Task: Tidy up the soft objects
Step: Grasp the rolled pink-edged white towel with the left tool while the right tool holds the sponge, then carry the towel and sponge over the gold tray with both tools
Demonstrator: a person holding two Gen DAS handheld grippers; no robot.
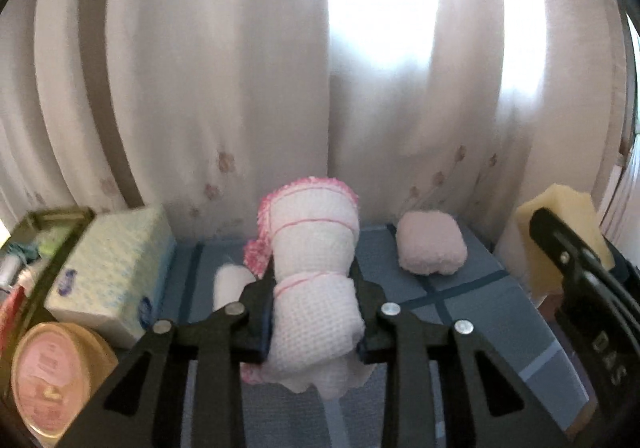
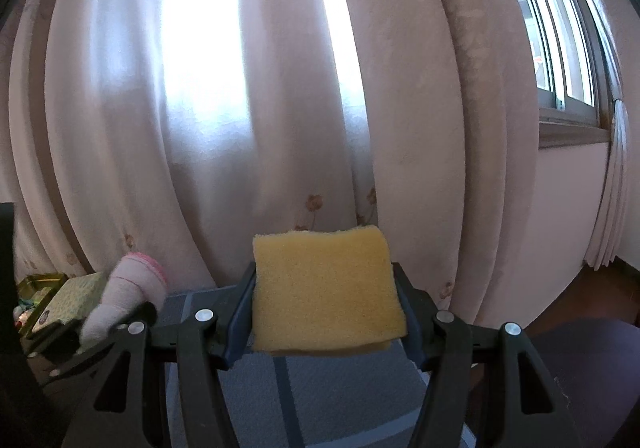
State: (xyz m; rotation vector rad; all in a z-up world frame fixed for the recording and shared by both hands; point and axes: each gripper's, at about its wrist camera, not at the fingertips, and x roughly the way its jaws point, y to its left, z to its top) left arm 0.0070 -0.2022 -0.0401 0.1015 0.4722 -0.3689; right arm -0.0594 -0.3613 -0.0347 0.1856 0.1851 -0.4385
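Observation:
My left gripper (image 1: 316, 312) is shut on a rolled white towel with pink trim (image 1: 314, 260) and holds it upright above the blue-grey mat (image 1: 460, 312). A pale pink puff (image 1: 431, 244) lies on the mat at the back right. A small white roll (image 1: 230, 282) lies left of the towel. My right gripper (image 2: 324, 312) is shut on a yellow sponge (image 2: 324, 288), held above the mat (image 2: 328, 400). The sponge (image 1: 560, 232) and right gripper also show at the right edge of the left wrist view. The towel shows at the left of the right wrist view (image 2: 132, 292).
A tissue box (image 1: 112, 272) stands left of the mat, with a round pink-lidded tub (image 1: 52, 376) in front of it and a green tin of small items (image 1: 36, 244) behind. Curtains (image 1: 280, 88) hang close behind the mat. A window (image 2: 560, 28) is at the right.

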